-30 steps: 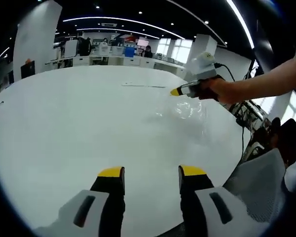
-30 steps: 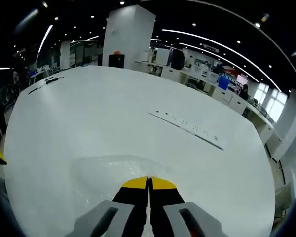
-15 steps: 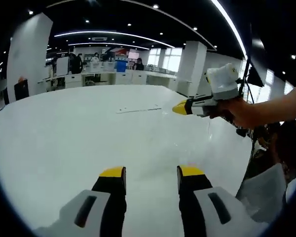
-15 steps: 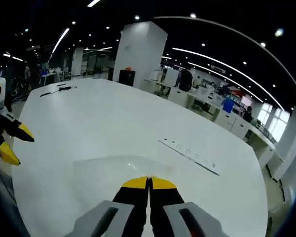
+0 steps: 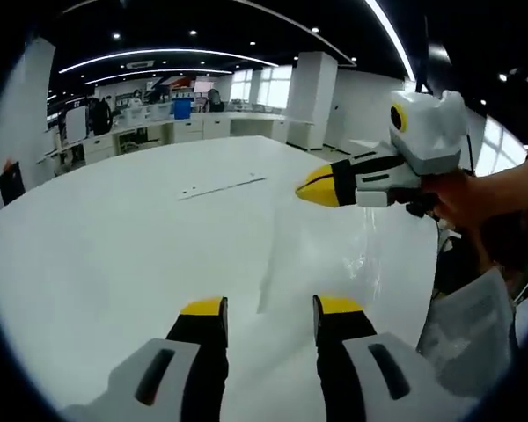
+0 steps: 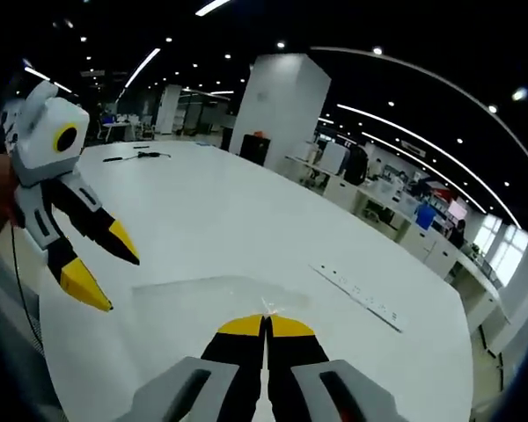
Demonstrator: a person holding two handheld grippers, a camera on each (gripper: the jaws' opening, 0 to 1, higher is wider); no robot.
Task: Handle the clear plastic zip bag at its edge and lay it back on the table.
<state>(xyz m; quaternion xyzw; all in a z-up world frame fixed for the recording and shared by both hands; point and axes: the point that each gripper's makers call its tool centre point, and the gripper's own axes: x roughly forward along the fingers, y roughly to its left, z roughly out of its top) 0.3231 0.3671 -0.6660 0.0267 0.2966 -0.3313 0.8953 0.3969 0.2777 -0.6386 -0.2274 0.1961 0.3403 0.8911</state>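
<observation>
Although the big white round table [image 5: 114, 246] takes up most of both views, the work is happening above its near edge, where the clear plastic zip bag [image 6: 211, 294] hangs in the air rather than lying flat. Seen from the right gripper view, the bag spreads out as a pale, glassy sheet ahead of the right gripper [image 6: 265, 327], whose yellow-tipped jaws are pressed together with the bag's edge caught between them. From the left gripper view the same sheet shows as a faint shimmer [image 5: 370, 255] dropping below that gripper [image 5: 321, 186], which a person's hand [image 5: 475, 198] holds out over the table. Nearer the camera, the left gripper [image 5: 268, 308] has its jaws apart with nothing between them, and it hovers near the bag without touching it; in the right gripper view it comes in from the left [image 6: 101, 272], also spread. Further back on the table lies a long white power strip [image 6: 356, 294], well apart from the bag. Judging by this, the edge grasp and lift are done; what is left is to lower the bag onto the tabletop, let go, and draw clear.
</observation>
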